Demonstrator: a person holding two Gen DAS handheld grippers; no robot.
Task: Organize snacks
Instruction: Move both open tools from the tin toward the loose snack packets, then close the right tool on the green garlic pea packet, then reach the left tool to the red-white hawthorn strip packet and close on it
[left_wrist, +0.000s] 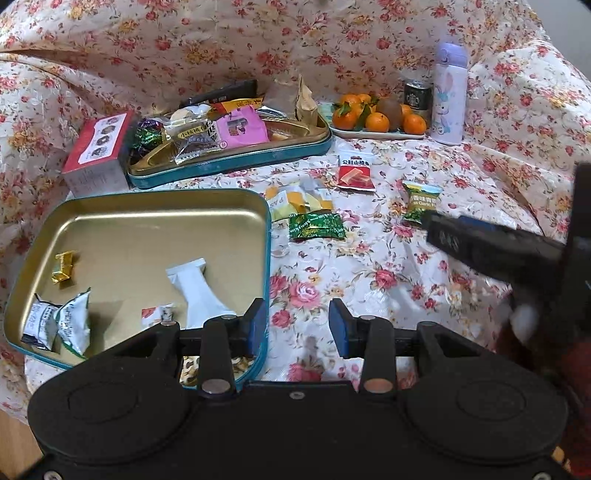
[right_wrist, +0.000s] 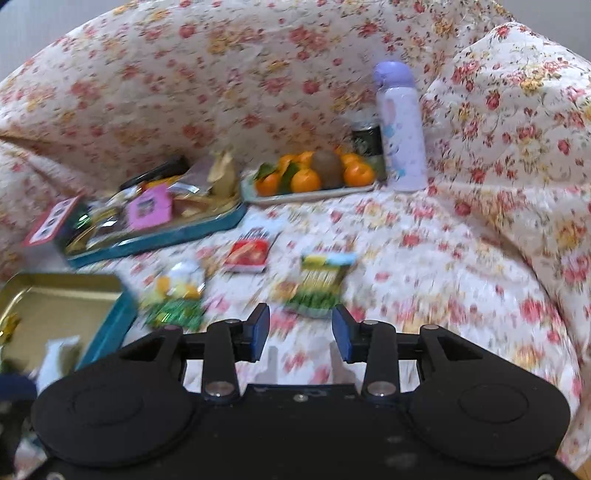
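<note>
- The loose snacks lie on the flowered cloth: a green-and-yellow garlic snack packet (right_wrist: 325, 284), a red hawthorn packet (left_wrist: 355, 171), a dark green candy packet (left_wrist: 317, 226) and a yellow-and-white packet (left_wrist: 295, 199).
- The open teal tin (left_wrist: 155, 218) with a gold inside stands to the left of them and already holds some pieces: a white stick pack (left_wrist: 195, 291), a gold-wrapped candy (left_wrist: 63, 266) and two small grey-white packets (left_wrist: 59, 325).
- The right tongs (right_wrist: 300, 334) hang just in front of the garlic snack packet, partly open and with nothing between the pads; the right wrist view is blurred.
- The left tongs (left_wrist: 297, 328) stand about half open and empty, with the left pad over the near right rim of the tin.
- I judge the step in hand is the reach for the next loose packet, most likely the garlic one.
- The next move calls for lowering the right tongs around the thin packet, closing on it, then carrying it left to the tin.
- Farther back on the surface are a second teal tin (left_wrist: 236, 162) full of mixed snacks, a red-and-white box (left_wrist: 98, 147), a tray of tangerines (left_wrist: 373, 122) with a kiwi, a dark can (left_wrist: 417, 98) and a lilac bottle (left_wrist: 448, 92).
- The same cloth rises behind and to the right over something soft; no more of the room shows.
</note>
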